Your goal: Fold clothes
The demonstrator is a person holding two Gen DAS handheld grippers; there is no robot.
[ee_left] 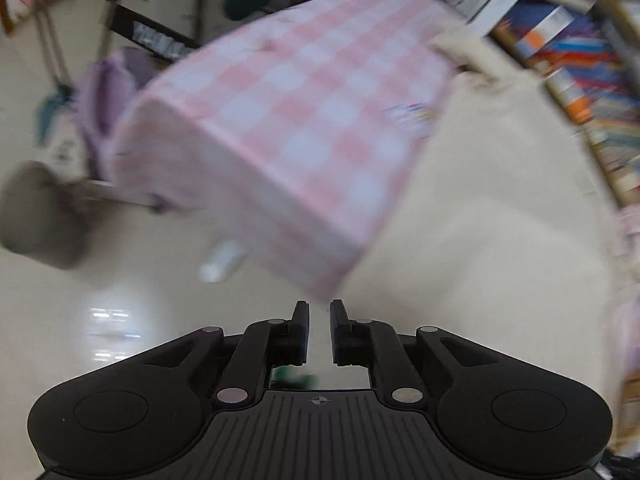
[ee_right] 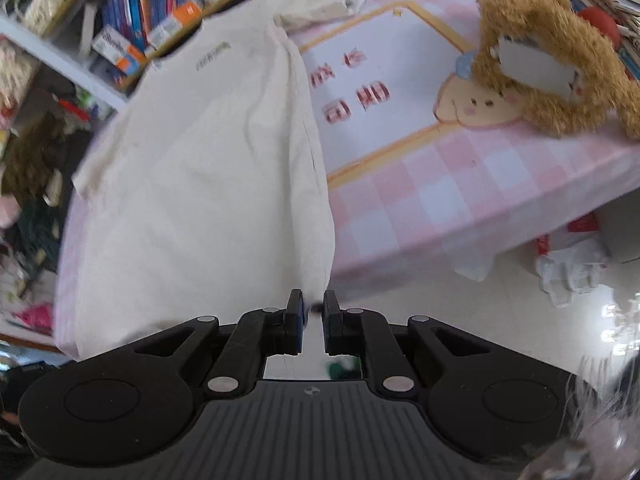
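Right wrist view showed the cream garment (ee_right: 200, 184) spread flat along the pink checked bed (ee_right: 420, 208), its folded long edge running down to the bed's near corner. The right gripper (ee_right: 313, 312) sat at that corner with its fingers nearly together; the cloth's bottom tip reached the gap between them, but whether it was actually pinched could not be told. A brown plush bear (ee_right: 552, 52) sat on the bed's far side, well apart from the garment.

In the left wrist view, heavily blurred, the left gripper (ee_left: 319, 312) hung off the bed's edge over the shiny floor (ee_left: 120, 300), fingers a narrow slit apart with nothing between them. The garment (ee_left: 480, 220) lay on the bed just ahead and to one side.

The likely trouble was a weak or missed hold at the corner: if only a thin tip of cloth was caught, it could slip out on lifting and the hem would drop over the bed's edge toward the floor. The blur suggested fast motion, which could make the left fingers close on the bedsheet instead of the garment.
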